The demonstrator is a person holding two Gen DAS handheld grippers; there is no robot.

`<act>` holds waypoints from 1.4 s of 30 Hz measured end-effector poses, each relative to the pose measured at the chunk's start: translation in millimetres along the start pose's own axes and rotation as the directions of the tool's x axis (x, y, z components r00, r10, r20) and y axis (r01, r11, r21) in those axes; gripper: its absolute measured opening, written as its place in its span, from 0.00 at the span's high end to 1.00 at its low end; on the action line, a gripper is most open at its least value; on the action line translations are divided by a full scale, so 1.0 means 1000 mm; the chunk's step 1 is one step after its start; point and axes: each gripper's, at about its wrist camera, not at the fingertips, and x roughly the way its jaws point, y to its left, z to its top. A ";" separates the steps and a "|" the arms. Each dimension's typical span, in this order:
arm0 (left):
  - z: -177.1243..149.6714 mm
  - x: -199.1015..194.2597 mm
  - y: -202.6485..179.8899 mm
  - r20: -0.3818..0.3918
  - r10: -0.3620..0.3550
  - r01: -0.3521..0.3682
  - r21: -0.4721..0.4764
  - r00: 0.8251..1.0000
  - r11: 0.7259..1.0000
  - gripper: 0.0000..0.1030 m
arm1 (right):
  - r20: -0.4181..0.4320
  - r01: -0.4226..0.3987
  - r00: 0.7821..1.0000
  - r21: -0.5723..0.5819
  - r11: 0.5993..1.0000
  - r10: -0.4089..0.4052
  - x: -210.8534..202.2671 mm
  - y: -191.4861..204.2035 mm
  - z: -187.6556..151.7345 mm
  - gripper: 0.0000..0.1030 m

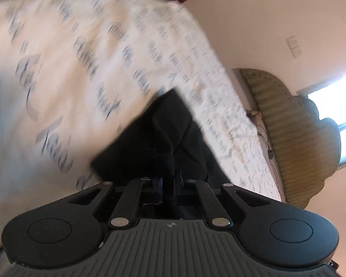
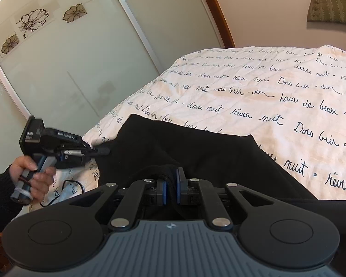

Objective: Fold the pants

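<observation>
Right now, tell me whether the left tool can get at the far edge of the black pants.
Probably not without letting go: the left tool looks clamped on the black fabric pants, and their far edge lies well across the script-printed white bedspread.

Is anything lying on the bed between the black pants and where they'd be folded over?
Nothing visible does. Both tools, left and right, are already shut on the black fabric pants, and the white script-printed bedspread beyond shows only bare cloth.
</observation>
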 end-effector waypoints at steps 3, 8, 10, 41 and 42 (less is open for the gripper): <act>0.017 -0.023 -0.020 0.044 -0.073 0.070 0.075 0.996 0.995 0.94 | 0.012 -0.006 1.000 0.001 1.000 0.006 -0.003 0.002 -0.001 0.93; 0.020 -0.032 -0.007 0.036 -0.047 0.044 0.073 0.998 0.996 0.94 | 0.001 -0.019 1.000 0.003 1.000 0.019 0.002 0.008 -0.010 0.93; 0.015 -0.020 0.018 -0.012 0.006 -0.006 0.017 1.000 1.000 0.94 | -0.025 -0.025 0.999 -0.008 1.000 0.025 0.007 0.014 -0.018 0.93; -0.156 -0.016 -0.100 0.207 -0.198 -0.021 0.739 0.958 0.673 0.23 | -0.105 0.616 0.675 0.625 0.479 -0.731 -0.189 -0.196 -0.015 0.26; -0.162 -0.008 -0.101 0.175 -0.214 0.012 0.747 0.961 0.665 0.23 | -0.172 0.655 0.653 0.618 0.435 -0.738 -0.187 -0.212 -0.012 0.26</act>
